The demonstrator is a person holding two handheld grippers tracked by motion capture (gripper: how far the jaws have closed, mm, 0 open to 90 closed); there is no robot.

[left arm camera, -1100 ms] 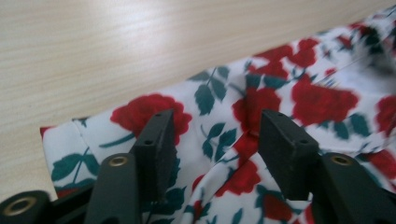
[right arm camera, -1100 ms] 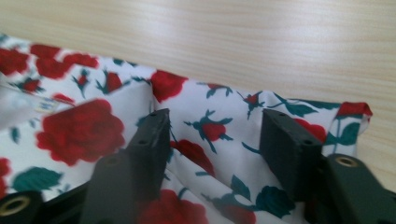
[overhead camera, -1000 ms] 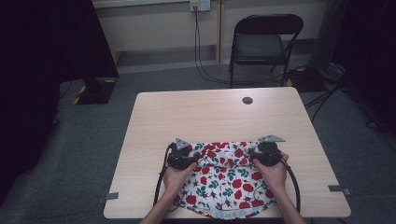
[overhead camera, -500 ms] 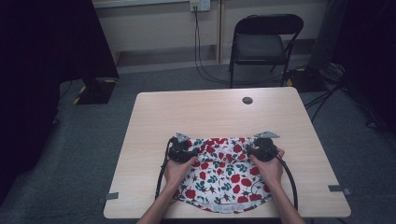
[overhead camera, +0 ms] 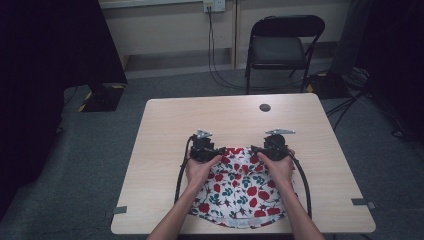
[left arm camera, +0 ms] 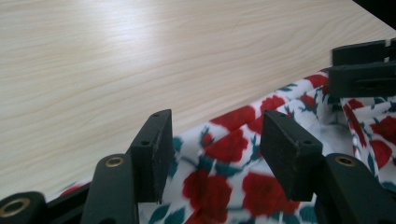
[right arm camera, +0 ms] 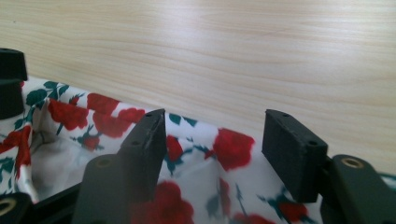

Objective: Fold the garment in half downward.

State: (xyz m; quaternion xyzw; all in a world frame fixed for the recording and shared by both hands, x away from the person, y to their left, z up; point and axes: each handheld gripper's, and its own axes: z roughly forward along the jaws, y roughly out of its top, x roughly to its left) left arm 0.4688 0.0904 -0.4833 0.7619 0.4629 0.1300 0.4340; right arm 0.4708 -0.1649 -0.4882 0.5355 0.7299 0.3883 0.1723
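A white cloth (overhead camera: 240, 192) printed with red roses and green leaves lies on the near half of the wooden table (overhead camera: 225, 120). My left gripper (overhead camera: 212, 149) is at its far left edge and my right gripper (overhead camera: 264, 148) at its far right edge, each held in a hand. In the left gripper view the jaws of my left gripper (left arm camera: 215, 140) stand apart over the cloth's hem (left arm camera: 229, 149) and press on nothing. My right gripper (right arm camera: 215, 140) is likewise open above the cloth (right arm camera: 93, 112). Both pairs of jaws have just been opening.
A small dark round disc (overhead camera: 265, 107) sits near the table's far edge. A black folding chair (overhead camera: 282, 45) stands behind the table. Grey tape marks (overhead camera: 119, 210) sit at the near corners. Bare wood lies beyond the cloth.
Both hands have moved away from the person and a little toward each other. The cloth's far edge has shifted forward with them and looks narrower.
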